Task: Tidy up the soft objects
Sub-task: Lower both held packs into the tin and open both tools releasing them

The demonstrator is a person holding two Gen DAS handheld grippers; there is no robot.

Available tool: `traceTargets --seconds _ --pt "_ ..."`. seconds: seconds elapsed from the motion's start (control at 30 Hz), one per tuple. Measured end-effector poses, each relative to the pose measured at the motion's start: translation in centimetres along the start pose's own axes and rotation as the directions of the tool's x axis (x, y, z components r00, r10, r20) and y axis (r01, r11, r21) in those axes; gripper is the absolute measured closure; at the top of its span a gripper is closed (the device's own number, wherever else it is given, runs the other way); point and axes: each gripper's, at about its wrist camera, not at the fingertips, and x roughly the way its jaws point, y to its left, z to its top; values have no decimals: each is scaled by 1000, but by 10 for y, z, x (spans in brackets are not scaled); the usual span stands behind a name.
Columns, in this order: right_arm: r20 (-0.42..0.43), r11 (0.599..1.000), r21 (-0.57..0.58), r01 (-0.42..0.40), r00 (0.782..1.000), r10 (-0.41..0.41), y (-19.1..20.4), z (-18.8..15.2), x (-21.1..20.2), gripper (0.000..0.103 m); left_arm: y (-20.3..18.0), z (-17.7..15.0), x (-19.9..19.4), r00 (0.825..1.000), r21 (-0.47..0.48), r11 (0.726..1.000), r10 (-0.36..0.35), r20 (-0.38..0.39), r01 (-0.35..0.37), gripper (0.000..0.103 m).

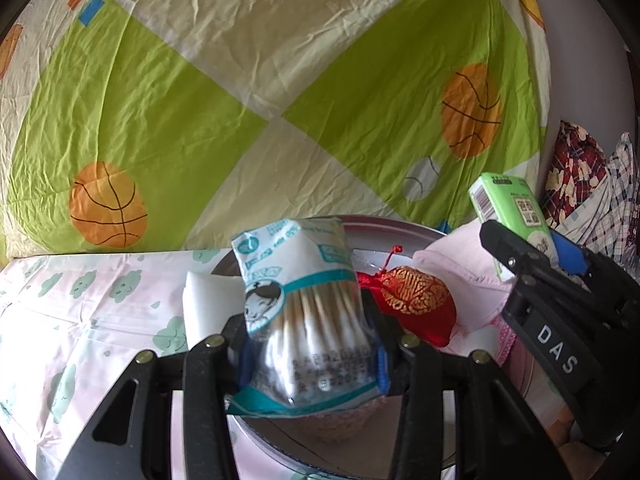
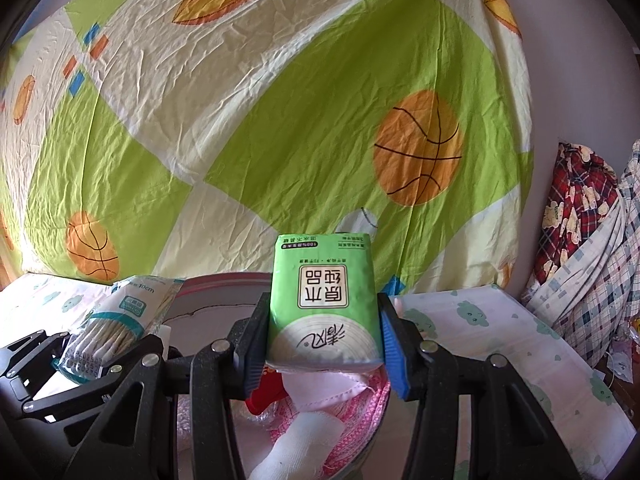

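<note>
A round metal tin (image 1: 400, 227) is sitting at the lower centre of the left wrist view, on a pink sheet printed with green clouds (image 1: 80, 300). Inside it a red pouch with gold embroidery (image 1: 416, 300) is lying beside pale pink fabric (image 1: 460, 272); in the right wrist view a pink knitted piece (image 2: 360, 416) and a white gauze roll (image 2: 296, 444) are also lying in the tin.

The left gripper (image 1: 310, 354) is clamping a clear bag of cotton swabs (image 1: 304, 312) over the tin's near side; the bag is showing a cartoon child's face, teal bands and a blurred date stamp, and "10cm" is readable on it in the right wrist view. A white folded pad (image 1: 204, 304) is lying just left of the bag.

The right gripper (image 2: 322, 344) is squeezing a green tissue pack (image 2: 324, 304) above the tin, its label upside down with large Chinese characters and a "100%" strip. The letters "DAS" are showing on the right gripper's body at the right of the left wrist view.

A green and cream sheet with basketballs (image 1: 280, 80) is filling the background.
</note>
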Motion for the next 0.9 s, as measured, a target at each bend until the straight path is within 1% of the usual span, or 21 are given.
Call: traceTargets --seconds 0.23,0.4,0.67,0.8,0.87,0.9 --pt "-76 1000 4 -29 997 29 3 -5 12 51 1 -2 3 1000 12 1000 20 -16 -20 60" --pt "-112 999 10 -49 993 50 4 -8 17 51 0 -2 4 999 25 999 30 -22 -29 60" --pt "-128 998 11 -54 990 56 6 -10 20 51 0 -1 7 999 36 999 31 -25 -30 60" --pt "-143 998 21 -64 987 66 6 -11 23 51 -2 1 12 998 57 997 52 -38 -50 60" --pt "-162 996 31 -81 983 85 5 -13 27 51 -3 1 15 997 66 996 58 -50 -55 57" --pt "-167 994 50 -98 980 105 3 -14 28 51 -4 1 17 996 74 996 62 -58 -58 52"
